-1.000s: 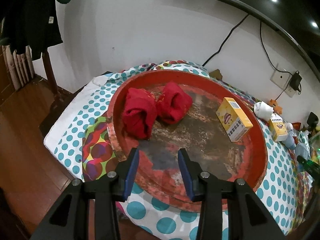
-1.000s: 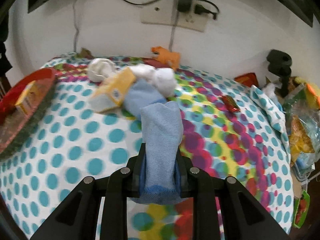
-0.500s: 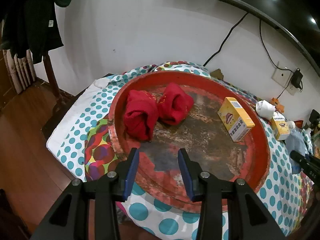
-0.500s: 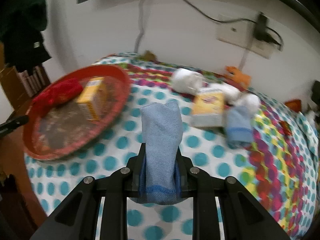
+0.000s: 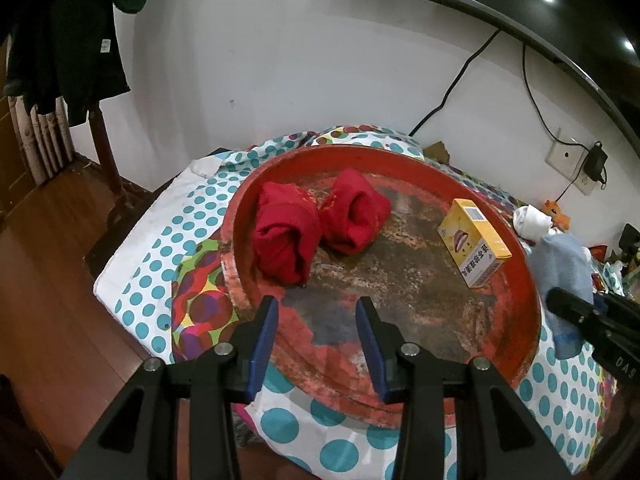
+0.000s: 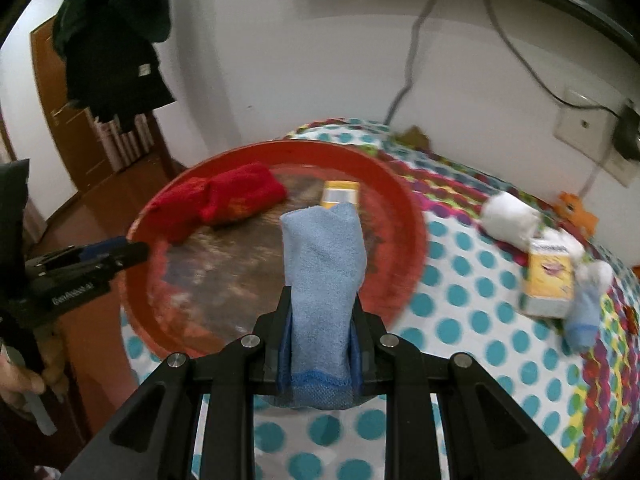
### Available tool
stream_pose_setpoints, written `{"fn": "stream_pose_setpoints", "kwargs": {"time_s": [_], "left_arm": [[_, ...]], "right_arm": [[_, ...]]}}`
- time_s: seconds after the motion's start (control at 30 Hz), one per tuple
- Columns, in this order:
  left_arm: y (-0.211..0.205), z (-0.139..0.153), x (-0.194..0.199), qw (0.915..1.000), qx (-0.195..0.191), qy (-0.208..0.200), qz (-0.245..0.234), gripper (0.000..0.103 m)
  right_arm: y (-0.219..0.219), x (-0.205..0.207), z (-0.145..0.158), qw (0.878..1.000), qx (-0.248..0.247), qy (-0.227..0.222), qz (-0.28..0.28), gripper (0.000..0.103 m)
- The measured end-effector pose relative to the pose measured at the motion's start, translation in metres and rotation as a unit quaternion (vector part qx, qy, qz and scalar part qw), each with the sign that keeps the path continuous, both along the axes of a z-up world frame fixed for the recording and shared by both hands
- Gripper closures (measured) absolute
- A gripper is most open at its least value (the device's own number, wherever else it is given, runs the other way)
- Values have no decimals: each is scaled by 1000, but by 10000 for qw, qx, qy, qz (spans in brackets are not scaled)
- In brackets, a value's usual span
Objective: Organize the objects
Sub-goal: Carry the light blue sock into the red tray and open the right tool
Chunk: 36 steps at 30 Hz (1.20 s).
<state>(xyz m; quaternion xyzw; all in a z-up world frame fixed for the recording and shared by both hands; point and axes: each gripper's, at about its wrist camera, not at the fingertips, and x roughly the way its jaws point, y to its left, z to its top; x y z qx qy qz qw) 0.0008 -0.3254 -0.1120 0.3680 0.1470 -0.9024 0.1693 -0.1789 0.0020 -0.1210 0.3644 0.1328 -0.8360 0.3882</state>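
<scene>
A round red tray (image 5: 524,280) lies on the dotted cloth; it also shows in the right wrist view (image 6: 412,216). In it lie two rolled red socks (image 5: 288,236) (image 5: 356,212) and a yellow box (image 5: 474,248). My left gripper (image 5: 316,316) is open and empty over the tray's near rim. My right gripper (image 6: 322,312) is shut on a light blue sock (image 6: 324,272) and holds it above the tray's right edge; that sock also shows in the left wrist view (image 5: 564,264). The left gripper shows at the left of the right wrist view (image 6: 116,252).
On the cloth to the right lie a white rolled sock (image 6: 510,220), a second yellow box (image 6: 550,280), another light blue sock (image 6: 584,316) and an orange toy (image 6: 576,210). A wall socket (image 6: 584,128) with cables is behind. Dark clothes (image 5: 60,40) hang at left.
My right gripper has swung left with the blue sock, from over the cloth to the tray's edge, and has come into the left wrist view. The left gripper has barely moved.
</scene>
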Motion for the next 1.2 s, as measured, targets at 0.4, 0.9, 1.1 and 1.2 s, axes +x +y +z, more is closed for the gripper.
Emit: {"fn": "stream_pose_setpoints", "kwargs": {"time_s": [0.4, 0.9, 1.1, 1.2], "left_arm": [[-1, 0, -1, 10000, -51, -4, -6, 62], [-3, -3, -4, 9999, 100, -30, -38, 62], [-1, -5, -5, 9999, 78, -73, -71, 62], [-1, -5, -5, 9999, 70, -48, -83, 62]], "right_arm": [[-60, 7, -24, 9984, 384, -139, 402, 82], [-79, -9, -49, 9970, 725, -197, 201, 78], [-74, -9, -47, 9974, 674, -147, 208, 72], [-67, -6, -42, 9980, 600, -94, 182, 67]]}}
